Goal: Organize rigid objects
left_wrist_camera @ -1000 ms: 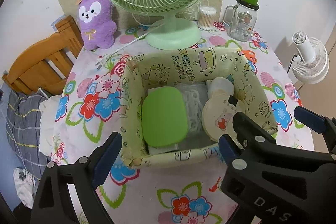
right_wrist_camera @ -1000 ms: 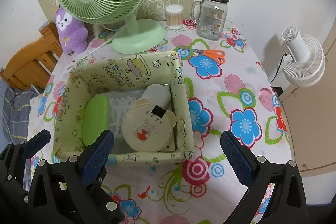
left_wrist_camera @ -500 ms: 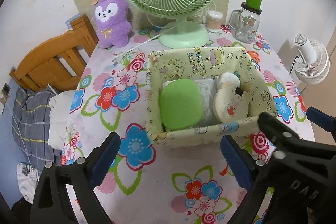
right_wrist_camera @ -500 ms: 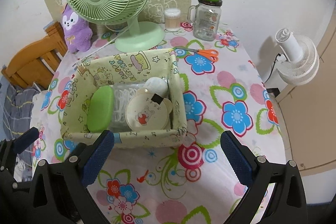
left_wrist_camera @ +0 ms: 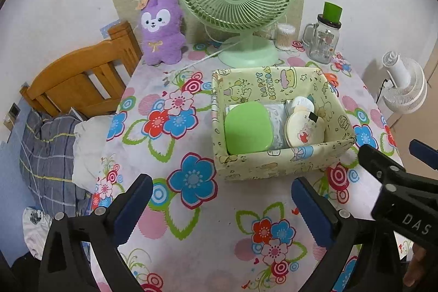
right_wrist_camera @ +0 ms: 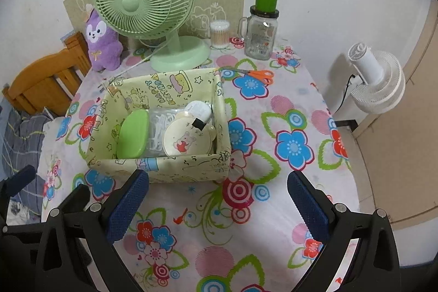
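Both grippers were pulled back over the tabletop's (right_wrist_camera: 295,106) near edge: left gripper (left_wrist_camera: 219,199) just spread wide and empty, right gripper (right_wrist_camera: 217,192) released too. The storage box (right_wrist_camera: 175,168), mid-tabletop, held the green case (right_wrist_camera: 133,133) and round compact (right_wrist_camera: 187,140). Orange scissors (right_wrist_camera: 257,75) behind the box were best approached clear of its wall.

The bench (right_wrist_camera: 273,210) wears a white cloth printed with blue, red and pink flowers, green leaves and pink-and-red target rings. Mid-frame, the fabric box (right_wrist_camera: 164,168) is pale yellow-green with cartoon doodles; inside lie a bright green case (right_wrist_camera: 132,134) and a cream round compact (right_wrist_camera: 187,141) bearing a small bear with a red heart. At upper left stand a mint-green fan (right_wrist_camera: 142,2) and a purple plush (right_wrist_camera: 102,43). The scissors (right_wrist_camera: 260,75) have orange handles, and the fingers (right_wrist_camera: 126,210) carry dark blue pads on black frames.
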`<action>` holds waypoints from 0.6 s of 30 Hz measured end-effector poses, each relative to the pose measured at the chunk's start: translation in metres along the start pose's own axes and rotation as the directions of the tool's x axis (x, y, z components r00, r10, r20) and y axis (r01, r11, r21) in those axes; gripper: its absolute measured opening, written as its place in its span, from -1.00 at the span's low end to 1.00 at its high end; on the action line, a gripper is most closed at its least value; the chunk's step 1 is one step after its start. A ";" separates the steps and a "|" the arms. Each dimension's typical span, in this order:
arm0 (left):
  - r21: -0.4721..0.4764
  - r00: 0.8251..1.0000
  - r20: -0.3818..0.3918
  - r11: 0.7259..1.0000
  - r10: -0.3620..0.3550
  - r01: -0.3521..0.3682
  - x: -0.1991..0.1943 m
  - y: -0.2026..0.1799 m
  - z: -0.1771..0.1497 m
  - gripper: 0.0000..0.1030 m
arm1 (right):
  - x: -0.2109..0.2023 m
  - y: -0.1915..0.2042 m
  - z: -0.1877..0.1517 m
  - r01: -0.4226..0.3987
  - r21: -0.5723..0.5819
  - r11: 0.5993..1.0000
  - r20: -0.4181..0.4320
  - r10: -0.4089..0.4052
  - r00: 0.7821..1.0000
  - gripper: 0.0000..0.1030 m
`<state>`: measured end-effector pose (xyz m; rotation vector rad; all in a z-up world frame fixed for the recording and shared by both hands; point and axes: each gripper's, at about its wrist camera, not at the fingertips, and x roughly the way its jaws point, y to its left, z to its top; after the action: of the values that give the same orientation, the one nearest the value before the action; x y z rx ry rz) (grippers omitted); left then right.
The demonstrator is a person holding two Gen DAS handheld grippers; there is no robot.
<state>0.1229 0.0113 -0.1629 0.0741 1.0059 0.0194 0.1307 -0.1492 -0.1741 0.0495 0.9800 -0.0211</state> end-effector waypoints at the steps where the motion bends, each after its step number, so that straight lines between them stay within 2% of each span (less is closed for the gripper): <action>1: -0.003 1.000 0.003 1.000 0.001 -0.001 -0.002 0.000 -0.001 0.99 | -0.002 -0.001 -0.001 -0.001 0.004 1.000 0.001 0.001 1.000 0.98; 11: 0.003 1.000 0.009 1.000 -0.018 0.018 -0.021 0.004 -0.011 0.99 | -0.028 -0.007 -0.013 -0.010 0.000 1.000 0.017 0.010 1.000 0.98; 16: 0.004 0.998 0.044 0.999 -0.043 0.043 -0.042 0.007 -0.012 0.99 | -0.042 -0.005 -0.016 0.008 -0.049 0.999 0.035 -0.006 0.999 0.98; 18: -0.009 0.997 0.058 0.998 -0.055 0.055 -0.050 0.009 -0.010 0.99 | -0.048 -0.004 -0.018 -0.010 -0.057 0.998 0.041 0.012 0.999 0.98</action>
<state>0.0877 0.0183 -0.1251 0.0374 0.9500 -0.0278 0.0886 -0.1528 -0.1440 0.0020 0.9388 0.0158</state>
